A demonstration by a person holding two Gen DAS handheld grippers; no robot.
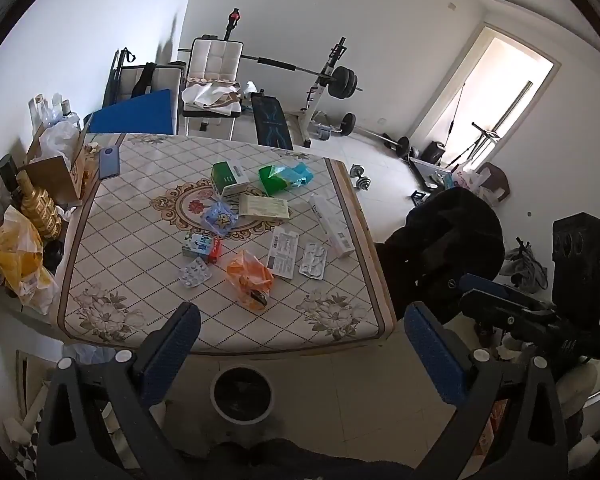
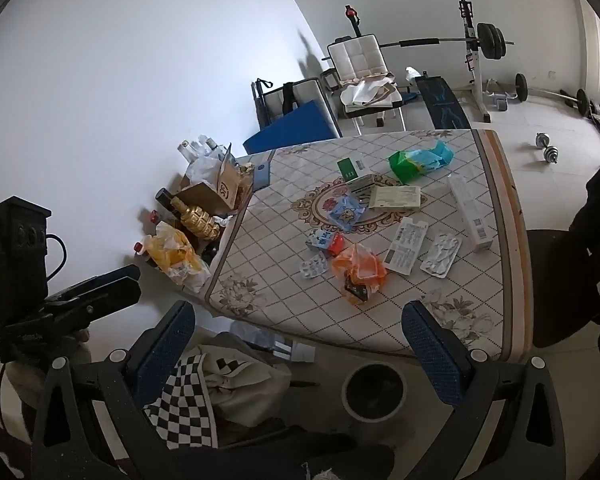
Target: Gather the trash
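Weight-training gear and a white chair stood at the back of the room, behind a counter (image 1: 100,248) covered with a patterned cloth. Trash lay scattered over the middle of the counter: a green box (image 1: 229,177), a green and blue wrapper (image 1: 285,178), a long white carton (image 1: 332,226), a printed card (image 1: 283,252), an orange bag (image 1: 249,278) and two blister packs (image 1: 195,272) (image 1: 313,260). On the floor just in front of the counter's near edge stood a round bin (image 1: 242,396), dark inside.

Left gripper (image 1: 300,356) and right gripper (image 2: 298,354) were both held above the bin, short of the counter, pointing forward and down toward the trash. Each had its fingers (image 1: 168,356) (image 2: 160,354) spread wide and held nothing.

No piece had yet been lifted. A sound first pick would probably be the orange bag, nearest the edge: bulky, soft and easy to pinch. Flat blister packs would likely need a low approach at one edge.
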